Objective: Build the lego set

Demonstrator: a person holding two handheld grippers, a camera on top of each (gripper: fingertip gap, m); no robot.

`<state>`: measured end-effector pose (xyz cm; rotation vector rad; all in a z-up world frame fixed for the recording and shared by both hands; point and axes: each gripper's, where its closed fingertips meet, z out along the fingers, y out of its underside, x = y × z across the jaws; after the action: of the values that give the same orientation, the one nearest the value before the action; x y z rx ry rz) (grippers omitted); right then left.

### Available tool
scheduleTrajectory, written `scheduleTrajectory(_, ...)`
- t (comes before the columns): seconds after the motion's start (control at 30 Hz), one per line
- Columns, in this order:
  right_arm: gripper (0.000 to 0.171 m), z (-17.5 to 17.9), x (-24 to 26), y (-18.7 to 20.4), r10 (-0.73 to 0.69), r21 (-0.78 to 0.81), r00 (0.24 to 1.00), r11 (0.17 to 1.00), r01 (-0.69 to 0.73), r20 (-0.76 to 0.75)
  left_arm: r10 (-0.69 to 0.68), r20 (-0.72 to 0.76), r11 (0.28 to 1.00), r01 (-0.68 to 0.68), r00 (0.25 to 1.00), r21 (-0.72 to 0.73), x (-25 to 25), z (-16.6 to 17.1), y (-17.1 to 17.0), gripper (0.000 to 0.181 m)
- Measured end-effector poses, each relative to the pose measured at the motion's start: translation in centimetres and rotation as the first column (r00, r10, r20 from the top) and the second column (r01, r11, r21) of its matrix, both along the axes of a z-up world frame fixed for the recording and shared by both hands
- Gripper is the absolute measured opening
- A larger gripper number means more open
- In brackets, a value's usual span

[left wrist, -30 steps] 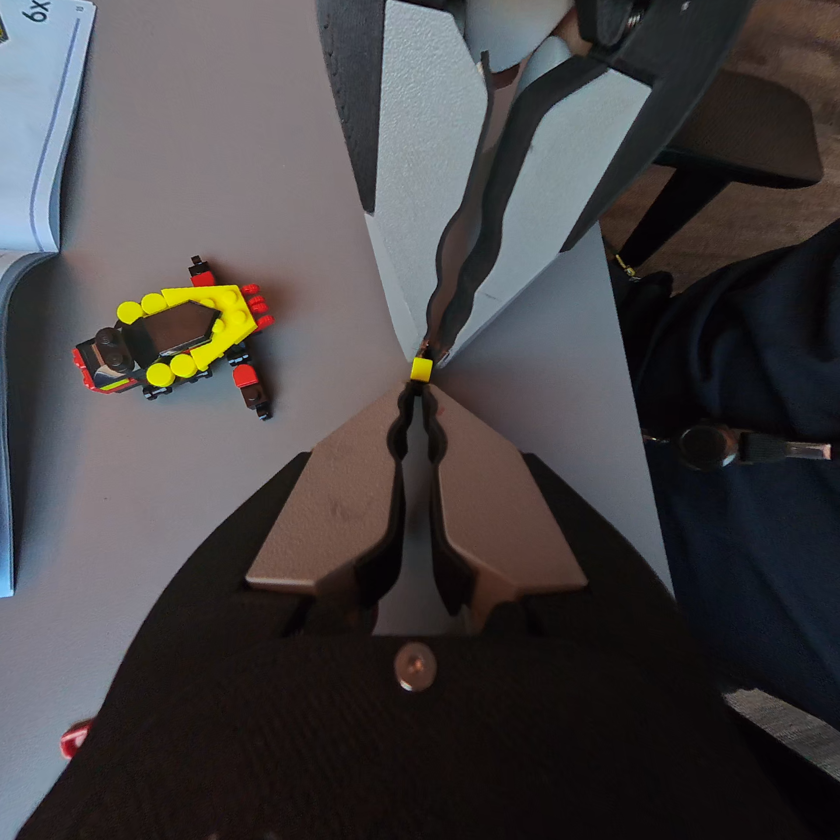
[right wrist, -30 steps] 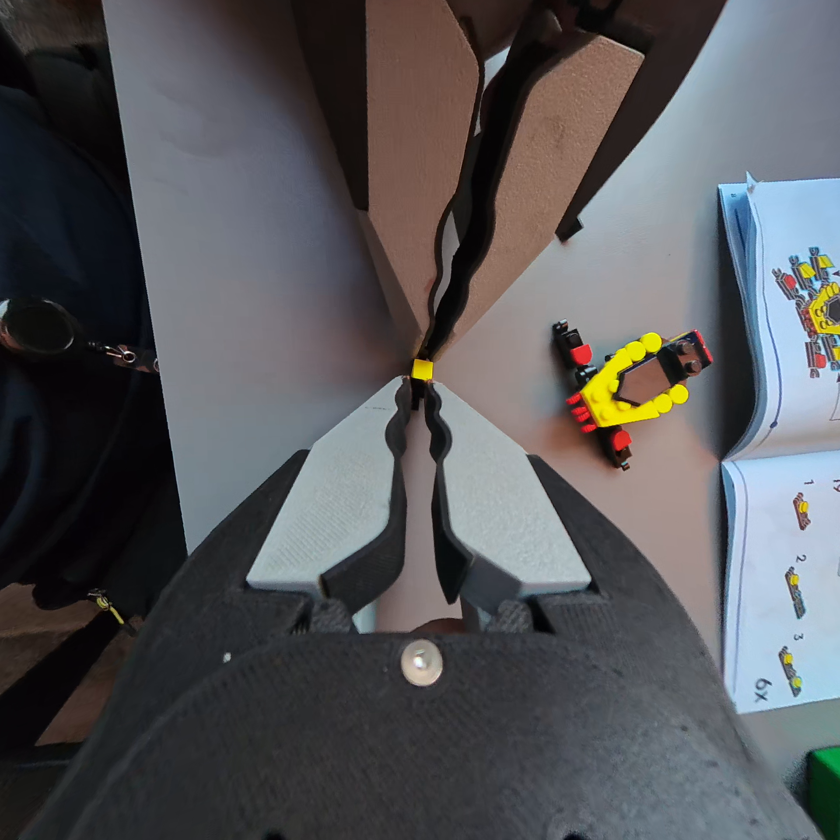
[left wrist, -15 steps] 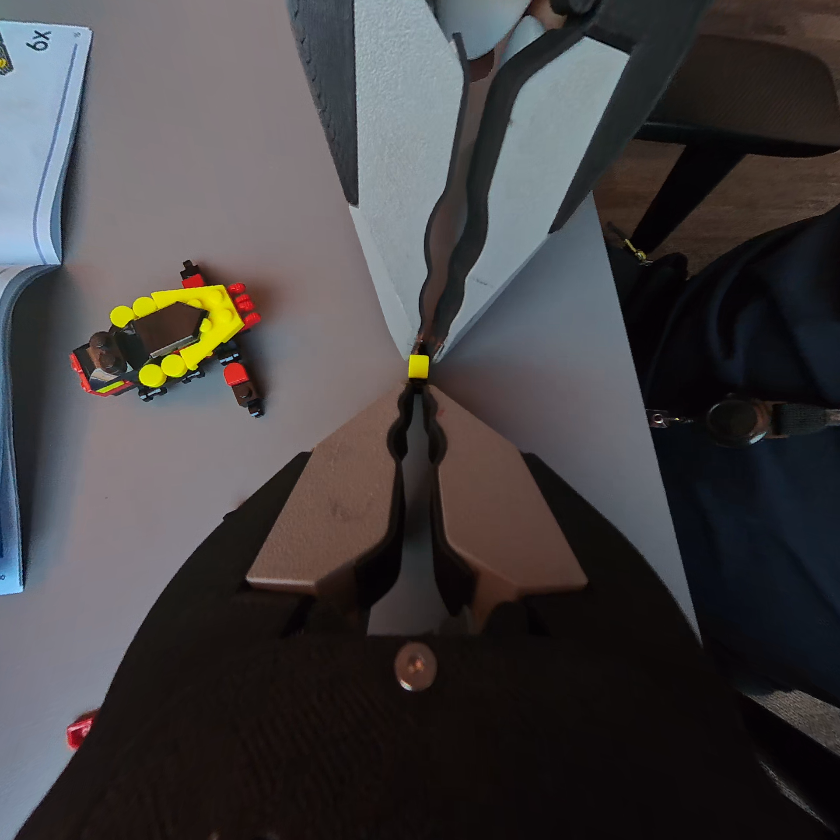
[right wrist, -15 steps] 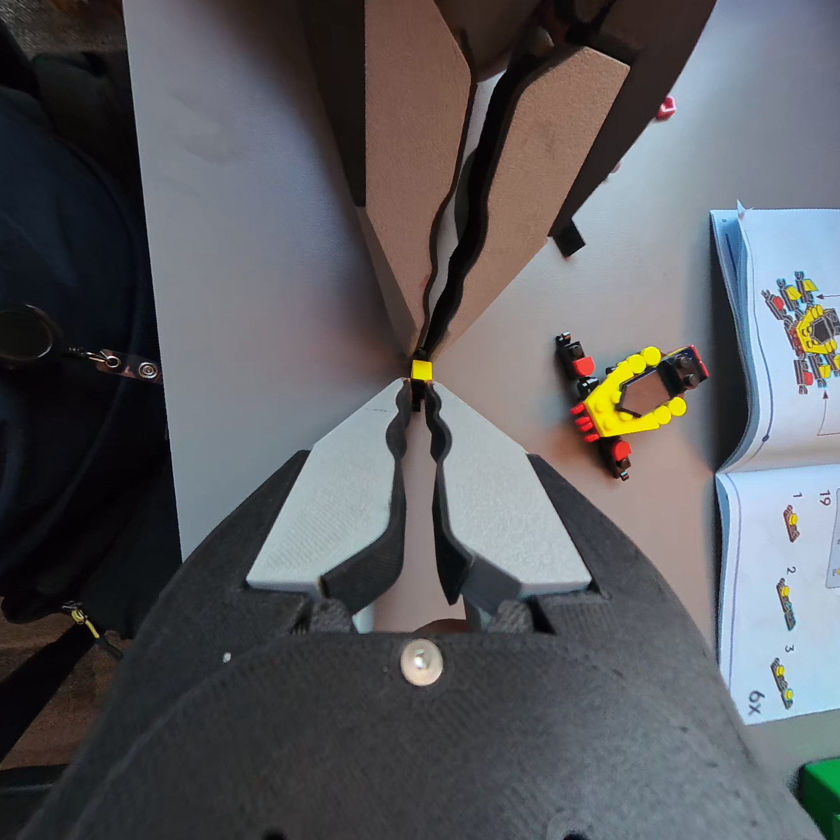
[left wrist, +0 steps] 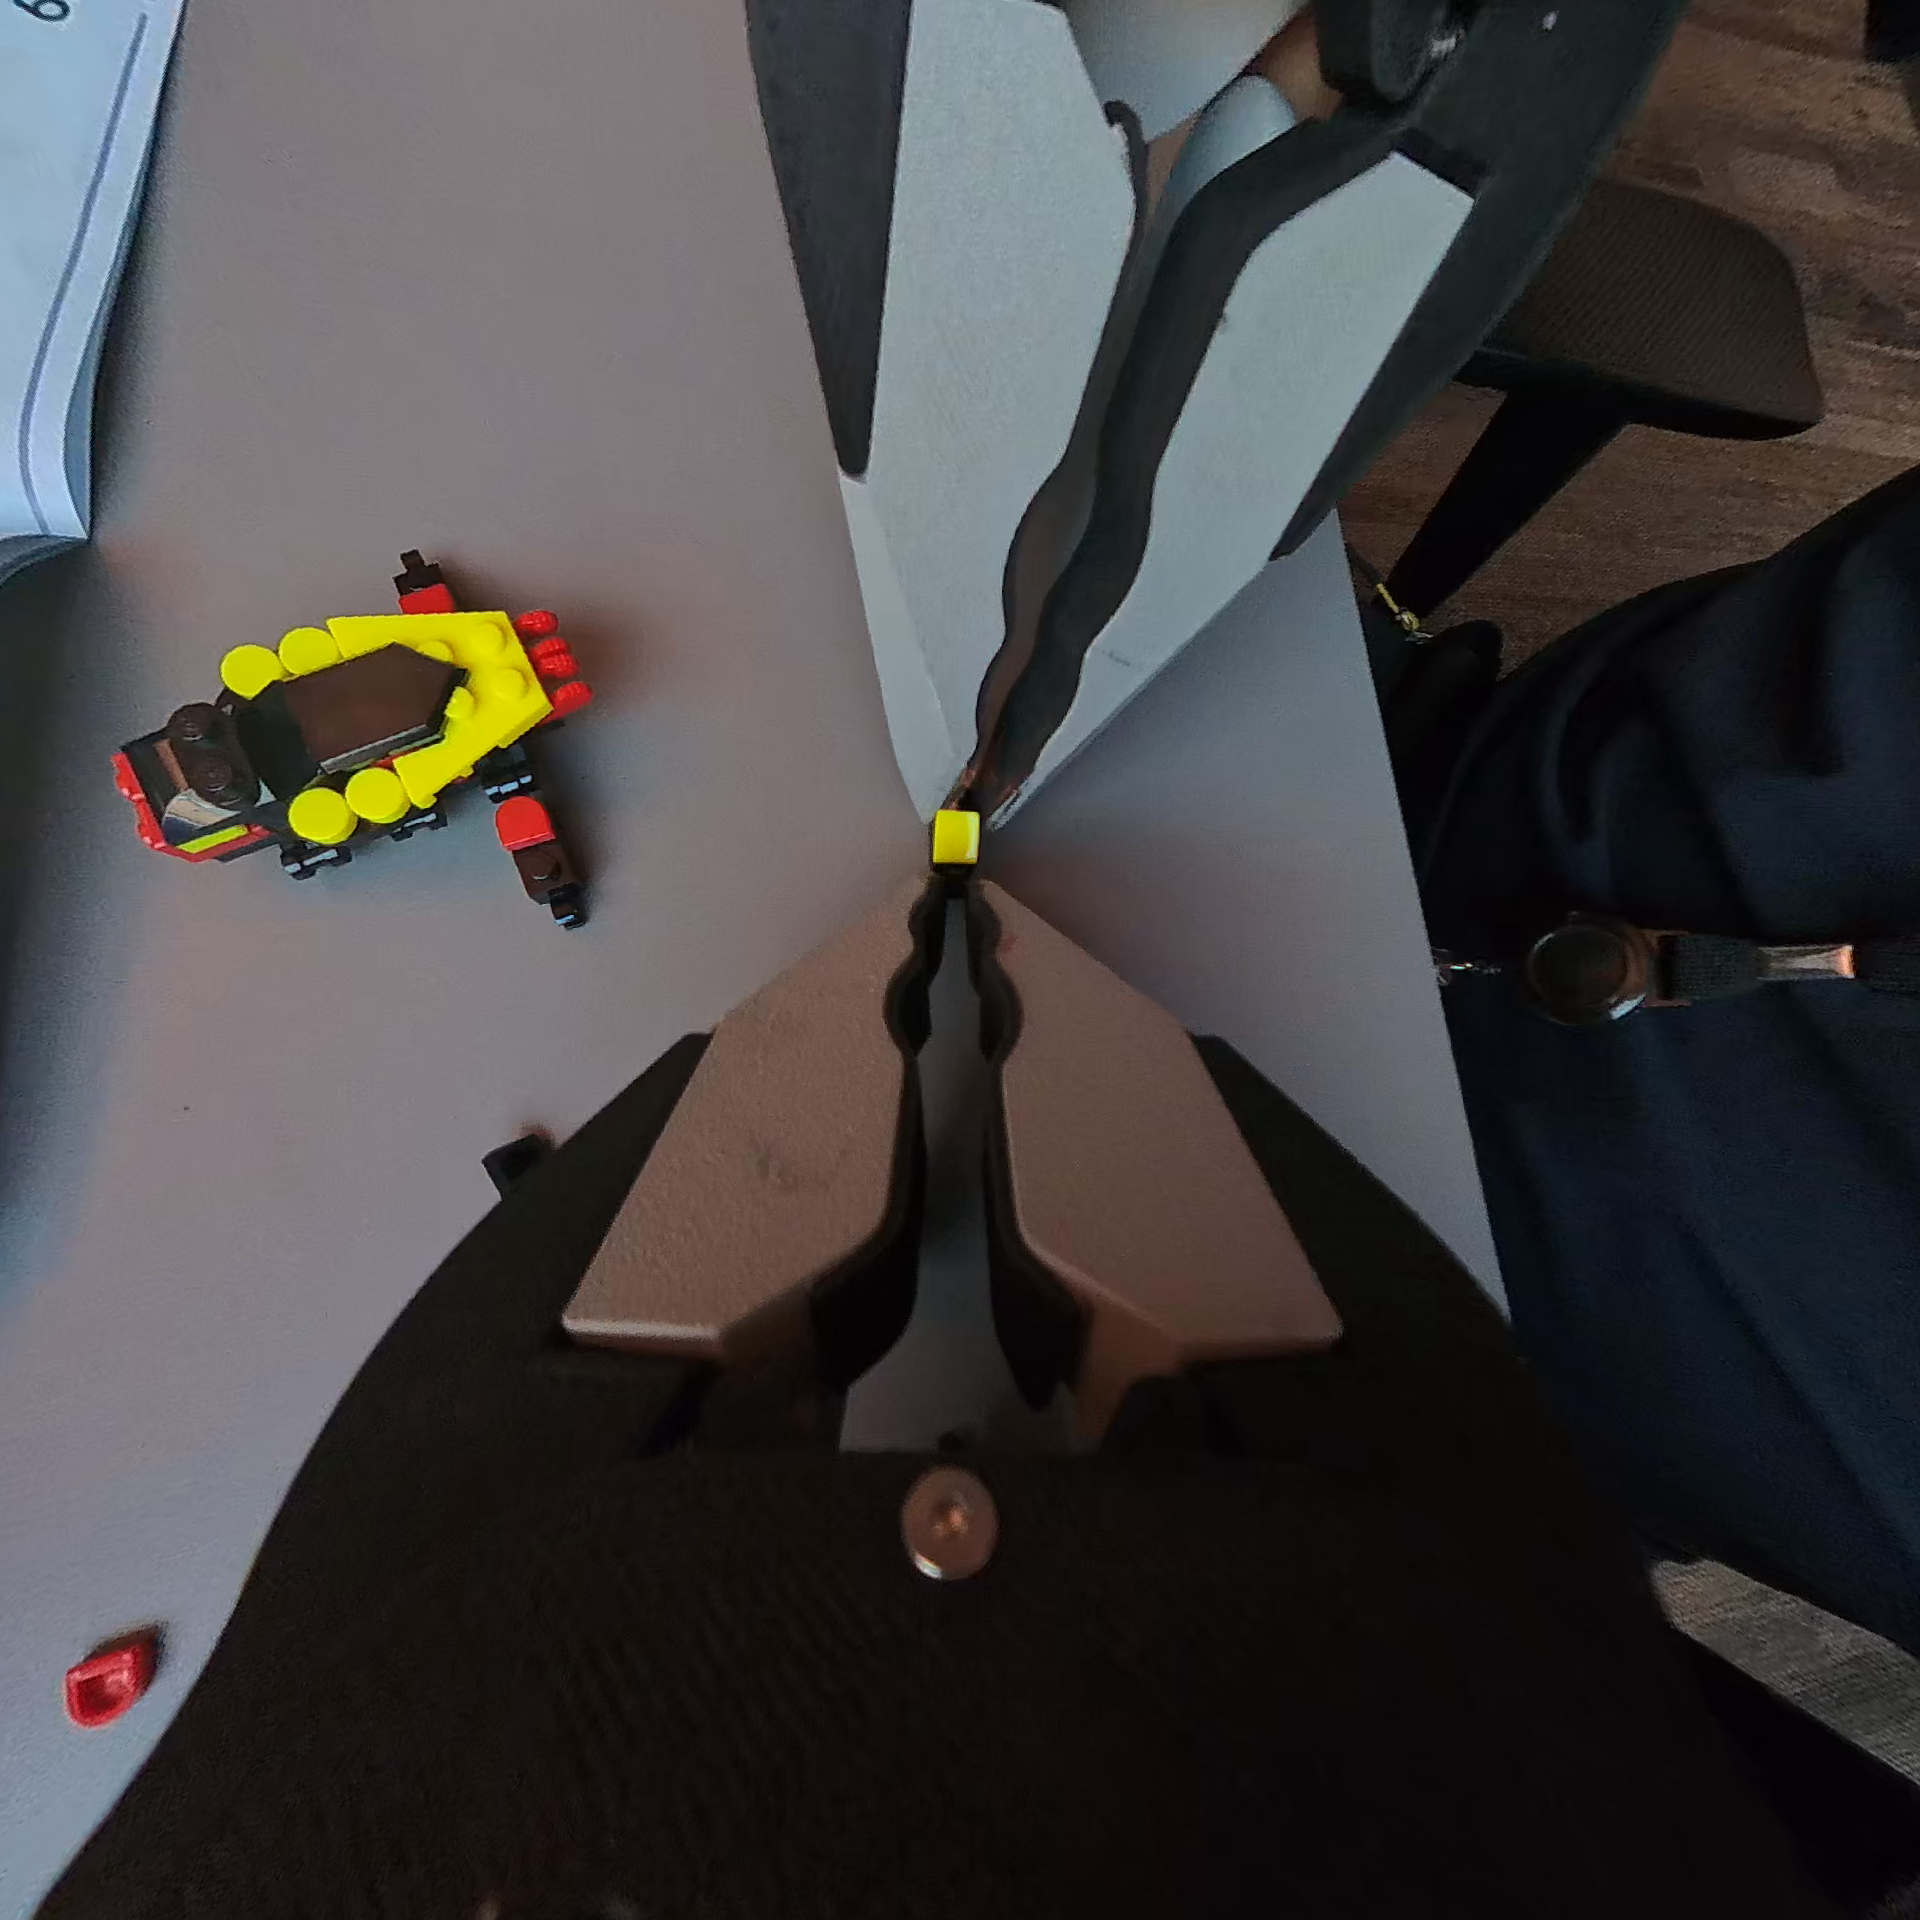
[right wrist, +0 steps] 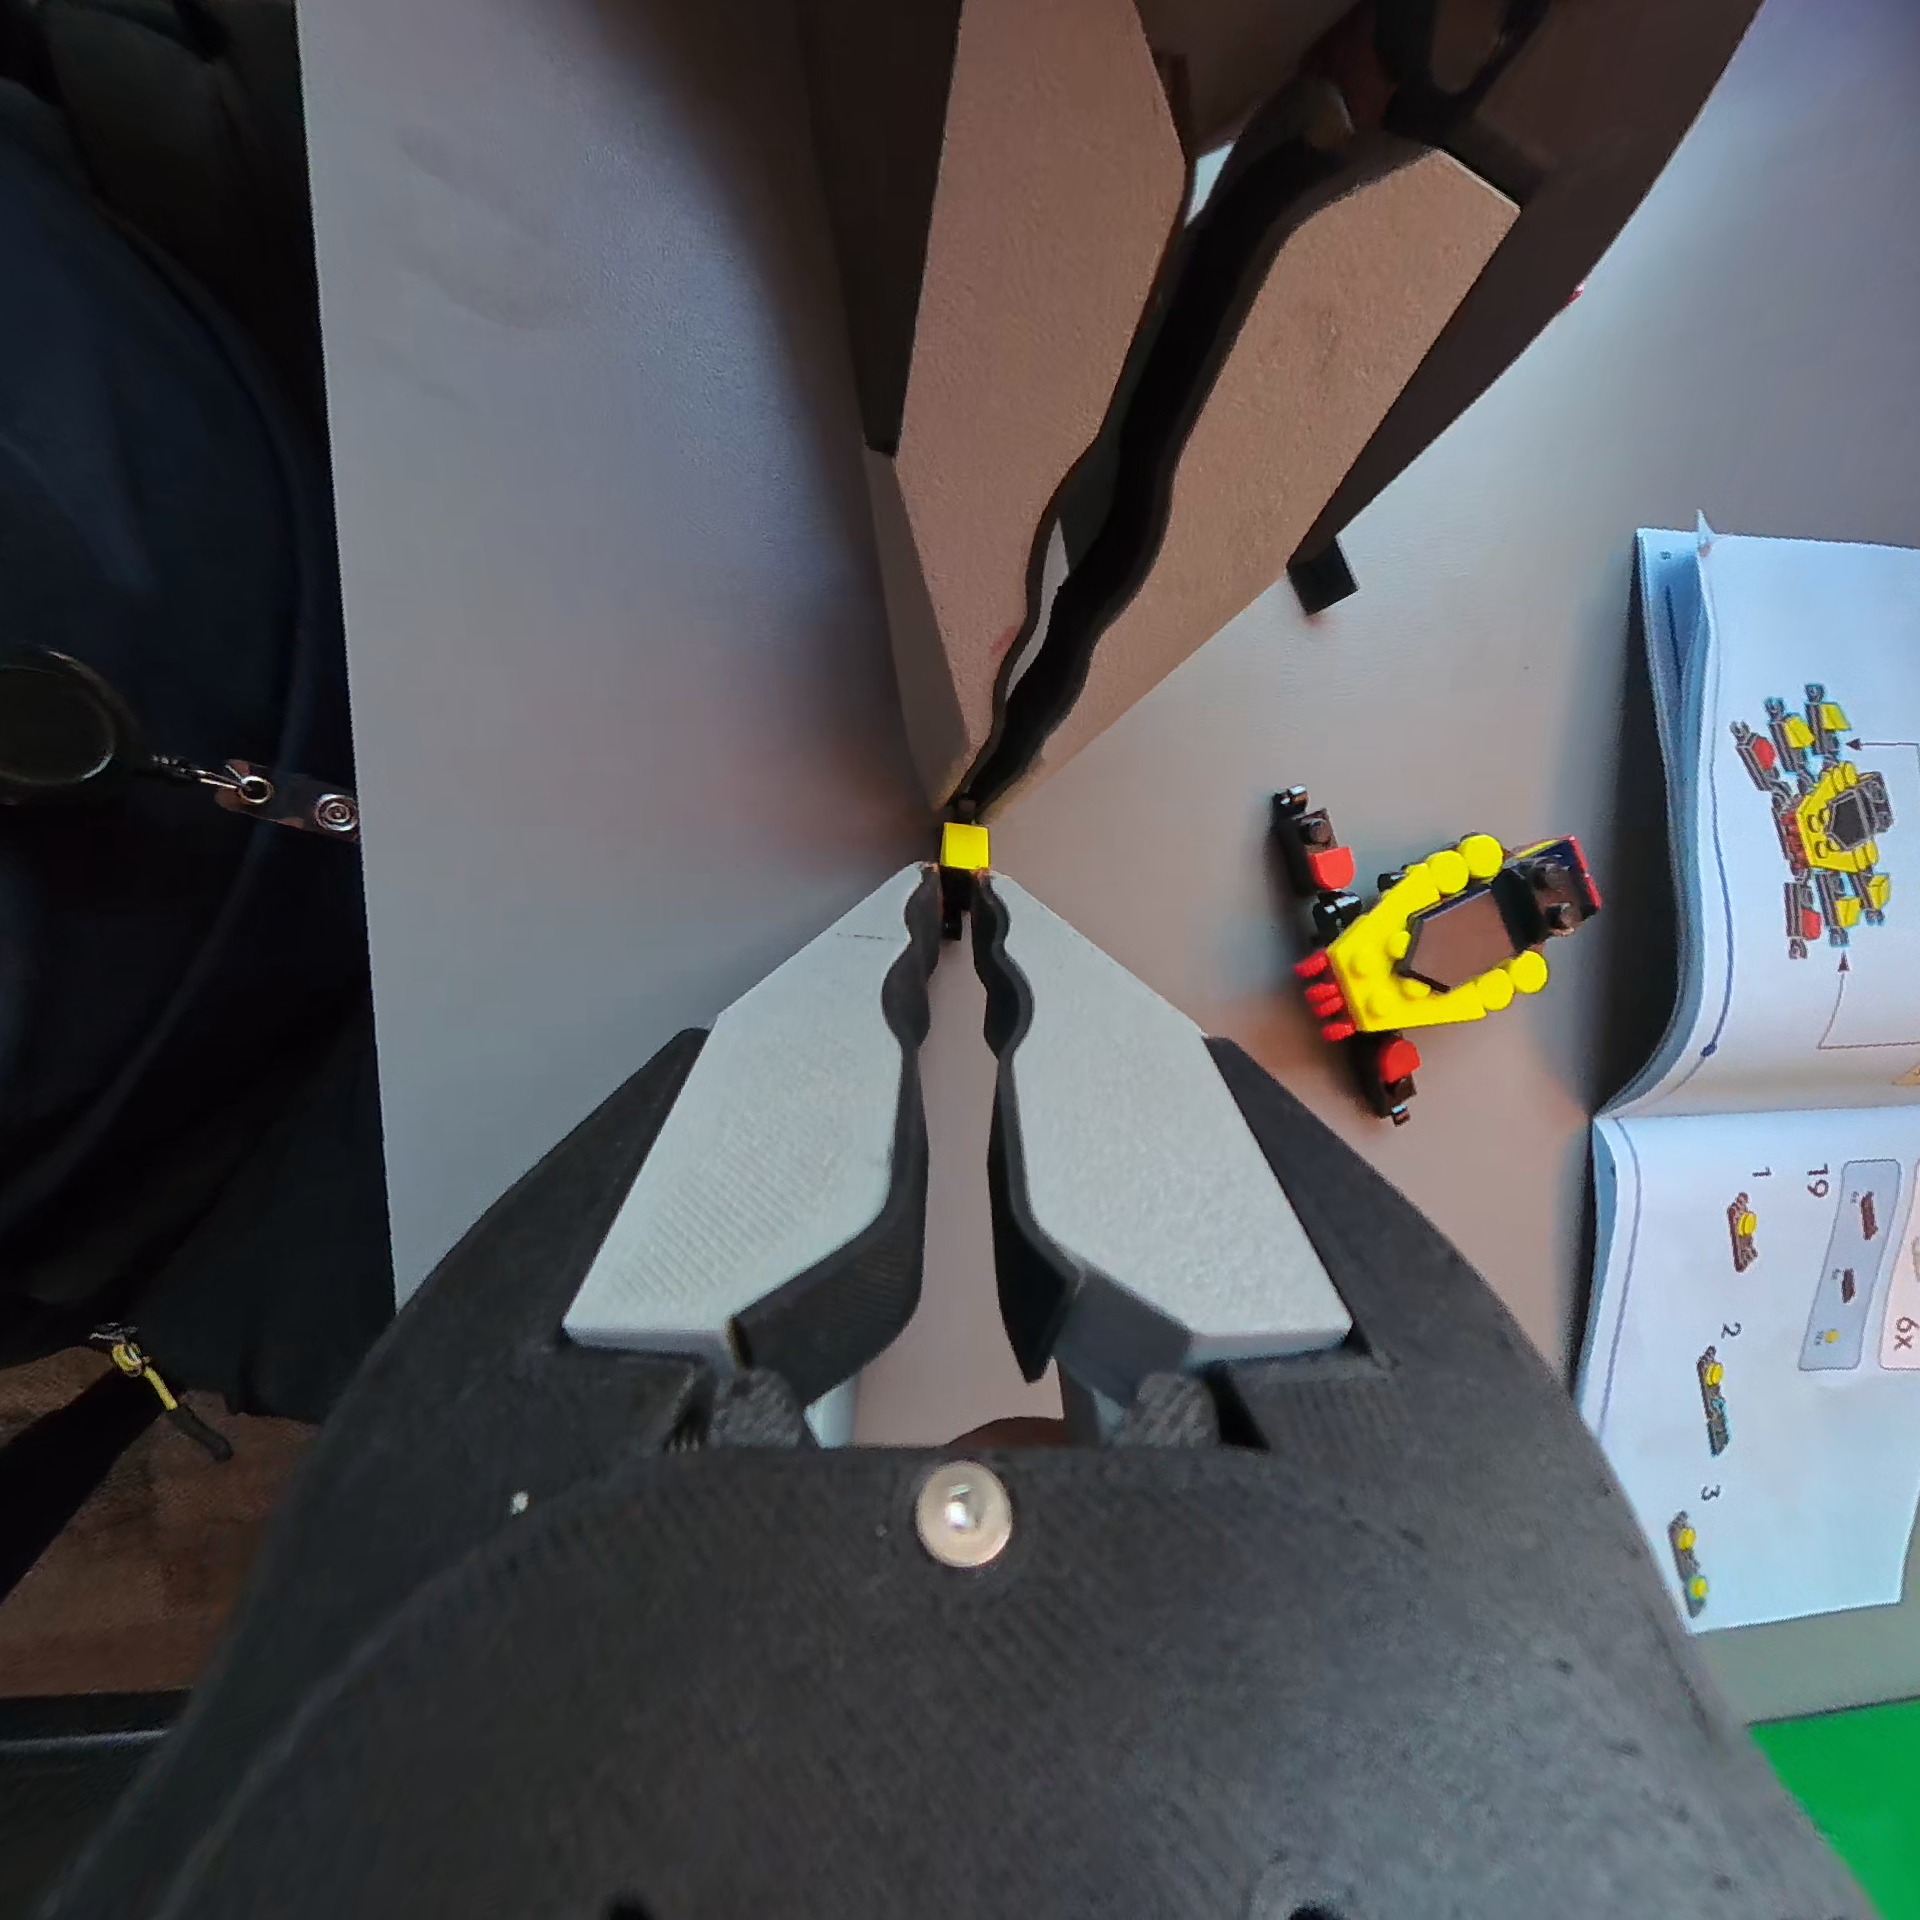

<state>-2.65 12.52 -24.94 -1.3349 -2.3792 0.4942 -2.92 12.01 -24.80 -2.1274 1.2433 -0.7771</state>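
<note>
A small yellow-and-black lego piece hangs above the grey table, pinched from both ends. My left gripper, with brown fingers, is shut on its black end. My right gripper, with grey fingers, is shut on the other black end, and the yellow block shows between the two tips. Each gripper shows tip to tip in the other's view: the right gripper and the left gripper. The partly built yellow, red and black model lies on the table to one side, also in the right wrist view.
An open instruction booklet lies past the model, its corner in the left wrist view. A loose red piece and a loose black piece lie on the table. The table edge, a person's dark clothing and a chair are close by.
Both grippers stay shut tip to tip on the small piece. The pair has drifted slightly over the table, so more of the booklet and a loose black piece show.
</note>
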Motion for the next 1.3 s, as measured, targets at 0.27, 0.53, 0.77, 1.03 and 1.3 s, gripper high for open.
scheduleTrajectory(0.27,0.003,-0.01,-0.04,-0.02,0.009,-0.006,1.000,1.000,-0.009,0.000,0.018,0.047,0.999,-0.016,0.999,-0.032,0.03,0.40,0.06,0.001)
scheduleTrajectory(0.53,0.003,-0.08,-0.03,0.02,0.024,-0.001,0.998,1.000,-0.024,0.063,0.058,0.025,0.998,-0.057,0.998,-0.018,-0.04,0.24,0.06,0.000)
scheduleTrajectory(0.77,0.003,-0.13,-0.05,0.03,0.051,0.046,0.992,0.997,-0.057,0.115,0.082,-0.014,0.997,-0.082,0.997,0.004,-0.13,0.02,-0.03,0.001)
scheduleTrajectory(1.03,0.004,-0.17,-0.03,0.02,0.056,0.069,0.986,0.995,-0.067,0.154,0.078,-0.009,0.997,-0.078,0.997,0.001,-0.15,-0.01,-0.04,0.000)
scheduleTrajectory(1.3,0.015,0.64,-0.01,0.23,-0.054,-0.017,0.999,0.998,0.054,-0.005,0.044,0.033,0.998,-0.043,0.998,-0.040,-0.18,0.11,-0.04,0.000)
